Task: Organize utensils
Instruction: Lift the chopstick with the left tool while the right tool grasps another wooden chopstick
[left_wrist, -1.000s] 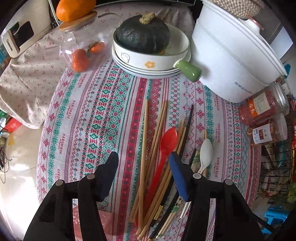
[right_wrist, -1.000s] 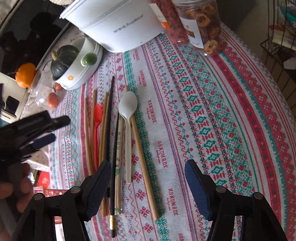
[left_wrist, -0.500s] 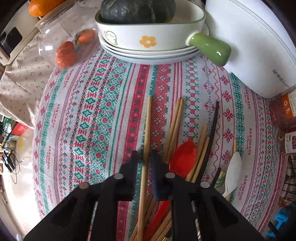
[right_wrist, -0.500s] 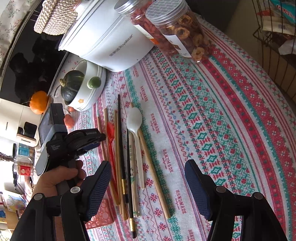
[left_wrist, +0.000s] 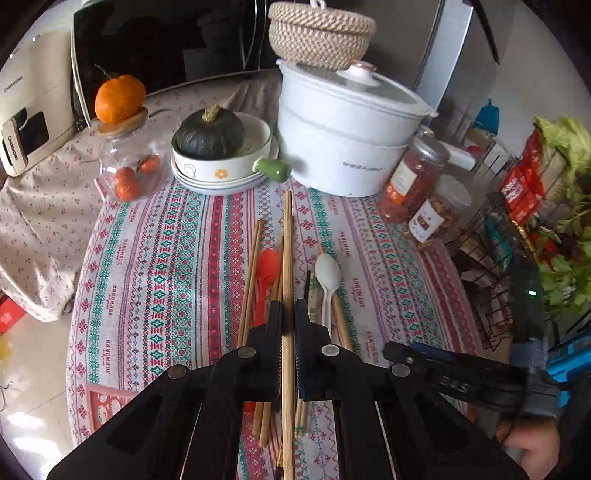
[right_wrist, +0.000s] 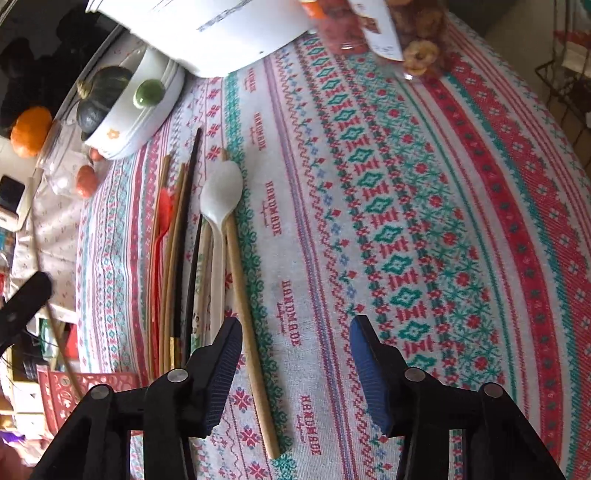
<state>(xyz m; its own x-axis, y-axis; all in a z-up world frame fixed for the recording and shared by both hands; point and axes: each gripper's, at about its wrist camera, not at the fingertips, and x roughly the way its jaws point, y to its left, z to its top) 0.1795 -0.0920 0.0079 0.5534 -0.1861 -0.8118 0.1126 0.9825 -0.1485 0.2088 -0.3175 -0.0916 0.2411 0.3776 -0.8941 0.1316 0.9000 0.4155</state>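
Note:
My left gripper (left_wrist: 288, 314) is shut on a long wooden chopstick (left_wrist: 287, 251) and holds it lifted above the table, pointing at the white pot. Below it lie several wooden chopsticks (left_wrist: 251, 280), a red spoon (left_wrist: 266, 269), a white spoon (left_wrist: 327, 277) and black chopsticks. My right gripper (right_wrist: 295, 332) is open and empty, low over the cloth. A wooden chopstick (right_wrist: 245, 302) lies by its left finger, with the white spoon (right_wrist: 221, 192), black chopsticks (right_wrist: 190, 236) and red spoon (right_wrist: 162, 218) further left. The left gripper shows at the left edge of the right wrist view (right_wrist: 22, 306).
A white pot (left_wrist: 343, 144), a bowl with a dark squash (left_wrist: 210, 133) on plates, a glass jar (left_wrist: 125, 166) topped by an orange, and two snack jars (left_wrist: 424, 195) stand at the back. A red perforated basket (right_wrist: 85, 384) sits at the table's near left edge. A wire rack (left_wrist: 491, 277) is at the right.
My left gripper closed on one wooden chopstick and lifted it off the pile. My right gripper dropped lower and closer to the utensils, staying open.

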